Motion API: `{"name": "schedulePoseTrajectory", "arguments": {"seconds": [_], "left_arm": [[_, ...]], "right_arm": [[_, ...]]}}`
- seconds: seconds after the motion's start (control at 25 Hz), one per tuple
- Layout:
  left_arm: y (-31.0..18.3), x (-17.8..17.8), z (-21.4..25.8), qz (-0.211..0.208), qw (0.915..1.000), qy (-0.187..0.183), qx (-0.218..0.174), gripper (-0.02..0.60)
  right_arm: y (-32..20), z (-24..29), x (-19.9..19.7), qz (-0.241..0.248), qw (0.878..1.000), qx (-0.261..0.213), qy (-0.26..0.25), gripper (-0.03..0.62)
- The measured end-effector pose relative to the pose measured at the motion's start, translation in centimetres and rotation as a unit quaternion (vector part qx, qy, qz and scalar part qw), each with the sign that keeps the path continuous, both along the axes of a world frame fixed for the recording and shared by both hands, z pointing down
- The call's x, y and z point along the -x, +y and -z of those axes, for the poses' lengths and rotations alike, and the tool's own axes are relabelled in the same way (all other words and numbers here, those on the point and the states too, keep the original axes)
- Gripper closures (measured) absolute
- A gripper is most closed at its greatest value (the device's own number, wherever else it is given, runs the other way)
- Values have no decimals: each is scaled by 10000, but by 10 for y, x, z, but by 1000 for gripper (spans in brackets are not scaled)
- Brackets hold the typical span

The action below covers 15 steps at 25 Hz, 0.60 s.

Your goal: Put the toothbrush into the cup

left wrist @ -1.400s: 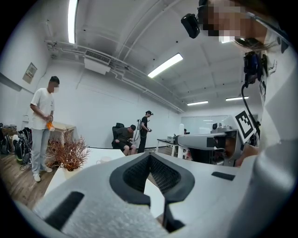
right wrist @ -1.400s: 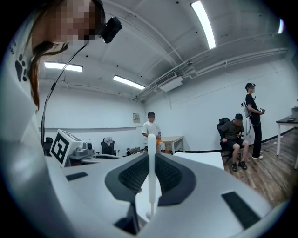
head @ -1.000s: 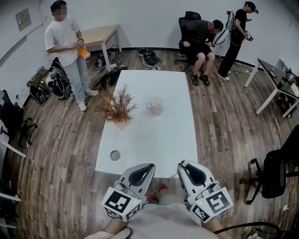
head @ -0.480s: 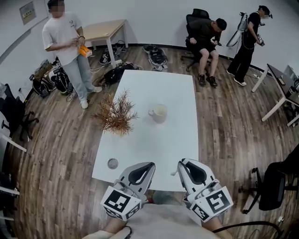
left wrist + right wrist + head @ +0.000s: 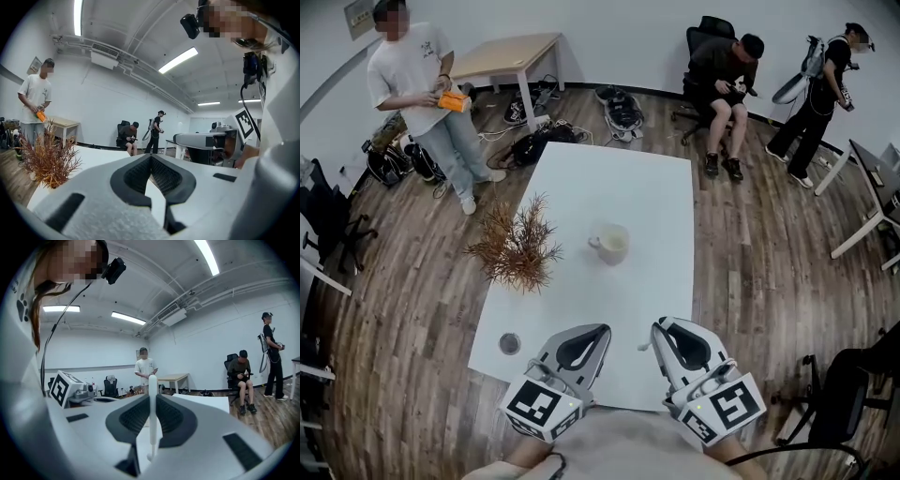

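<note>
A cream cup (image 5: 611, 244) with a handle on its left stands upright near the middle of the white table (image 5: 619, 187). My right gripper (image 5: 660, 329) hovers over the table's near edge, shut on a thin white toothbrush (image 5: 152, 408) that stands up between its jaws. In the head view only a small white end of the toothbrush (image 5: 644, 348) shows beside the jaws. My left gripper (image 5: 598, 331) hangs beside it at the same height, shut with nothing in it (image 5: 151, 157). The cup lies well ahead of both grippers.
A dried brown plant (image 5: 517, 251) stands on the table's left side, and a small round dish (image 5: 509, 343) sits at its near left corner. Three people stand or sit around the room. Office chairs (image 5: 853, 394), desks and bags line the wooden floor.
The table and cup have drawn nearer and lower in the head view. Both grippers now reach over the table's near edge and hold the same pose.
</note>
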<state>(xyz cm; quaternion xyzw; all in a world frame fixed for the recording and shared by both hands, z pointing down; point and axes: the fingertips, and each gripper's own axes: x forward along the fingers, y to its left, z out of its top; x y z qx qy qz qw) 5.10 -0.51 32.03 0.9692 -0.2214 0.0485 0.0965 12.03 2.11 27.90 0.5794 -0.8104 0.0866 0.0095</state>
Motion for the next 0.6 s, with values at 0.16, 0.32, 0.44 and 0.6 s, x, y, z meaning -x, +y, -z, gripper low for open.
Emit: {"name": "schedulePoseTrajectory", "arguments": {"seconds": [0.16,0.32,0.44,0.6], "left_arm": [[-4,-6,-5,85,9999,-50,17,575],[-6,-11,-12,135,9998,-113,103,575],[-9,-11,-13,141,9997,-152,123,575],[-23,-10,-12,126,9995,-241,138,575]], "right_arm": [[-9,-6,-7,110,9999,19,-40,542],[-18,-15,-11,194,9997,104,-99,542],[-26,-18,-10,260,9995,137,-124,542],[-44,-17,-10,246,9995,136,-132,542]]}}
